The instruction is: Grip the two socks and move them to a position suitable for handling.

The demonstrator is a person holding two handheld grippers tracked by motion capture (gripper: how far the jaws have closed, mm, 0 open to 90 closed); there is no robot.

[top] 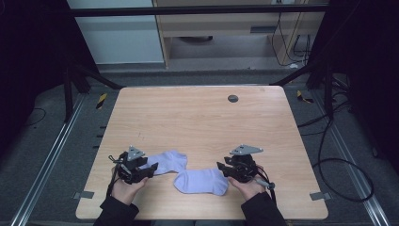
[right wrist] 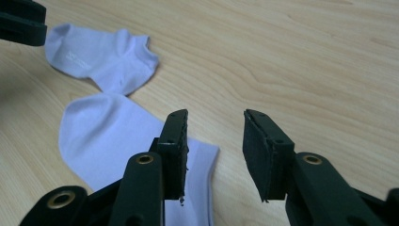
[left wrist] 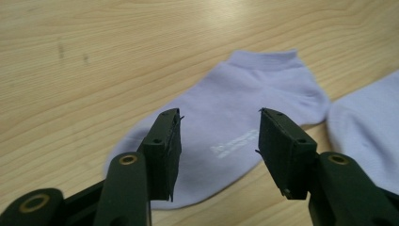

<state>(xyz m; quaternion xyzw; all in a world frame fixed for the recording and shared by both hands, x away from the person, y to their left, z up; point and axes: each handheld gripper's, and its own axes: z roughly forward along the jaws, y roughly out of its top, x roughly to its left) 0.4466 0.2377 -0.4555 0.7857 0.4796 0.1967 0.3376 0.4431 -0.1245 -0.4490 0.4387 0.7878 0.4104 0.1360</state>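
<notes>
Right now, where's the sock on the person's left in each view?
High view: left sock, lower middle, beside the left tool.
Left gripper view: centre, beyond the open jaws.
Right gripper view: top left.
Shared landmark: the second sock, lying next to it.

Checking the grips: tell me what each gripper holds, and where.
Nothing. Left gripper and right gripper are open; both socks lie loose.

- A light wooden table (top: pixel 197 117) with rounded corners.
- A small dark round cap (top: pixel 233 98) near its far edge.
- Black cables (top: pixel 346 162) on the grey floor at the right.
- Yellow-black tape (top: pixel 101 100) far left.
</notes>
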